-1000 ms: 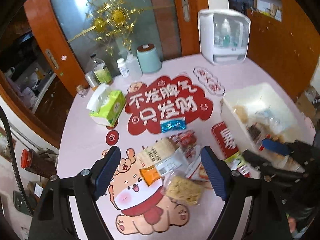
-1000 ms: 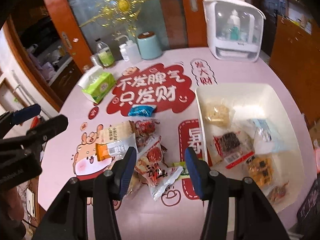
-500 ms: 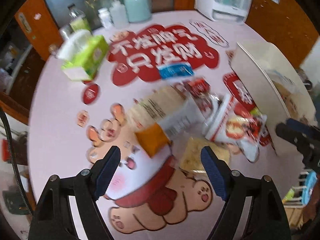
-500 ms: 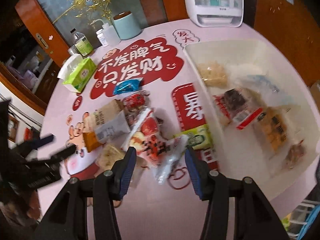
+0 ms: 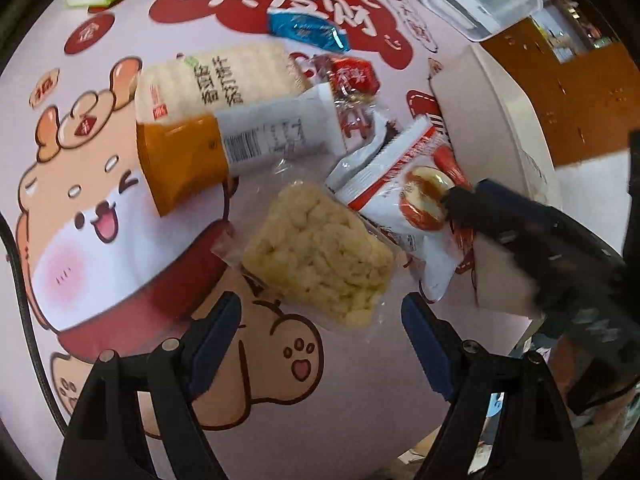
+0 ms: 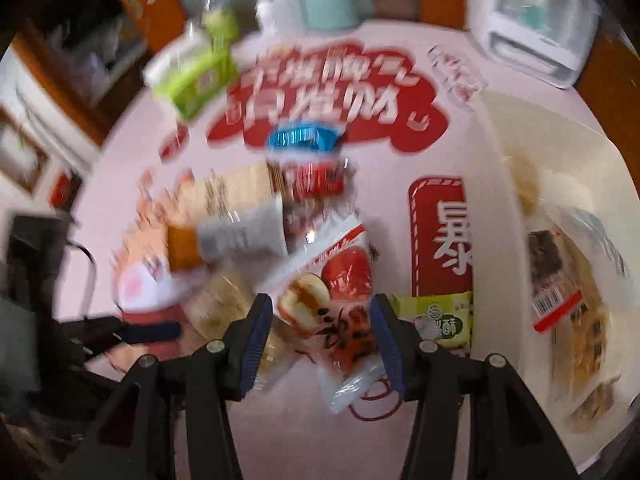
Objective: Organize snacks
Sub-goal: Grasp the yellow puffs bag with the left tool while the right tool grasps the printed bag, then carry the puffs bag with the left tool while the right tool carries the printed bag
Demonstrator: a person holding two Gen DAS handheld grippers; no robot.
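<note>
A pile of snack packets lies on the pink table. My left gripper is open, low over a clear packet of yellow puffed crackers, its jaws standing either side of the packet's near end. My right gripper is open, with its jaws either side of a red-and-white packet; that packet also shows in the left wrist view. An orange-and-white packet, a rice-cracker packet, a red candy packet, a blue packet and a green packet lie around. The white bin holds several snacks.
A green tissue box stands at the table's far left. A white dispenser box and a mint canister stand at the far edge. The right gripper's arm crosses the right of the left wrist view. The right wrist view is motion-blurred.
Both grippers have dropped and moved in close to the snack pile. The left now straddles the puffed-cracker packet; the right straddles the red-and-white packet. Both stay open.
</note>
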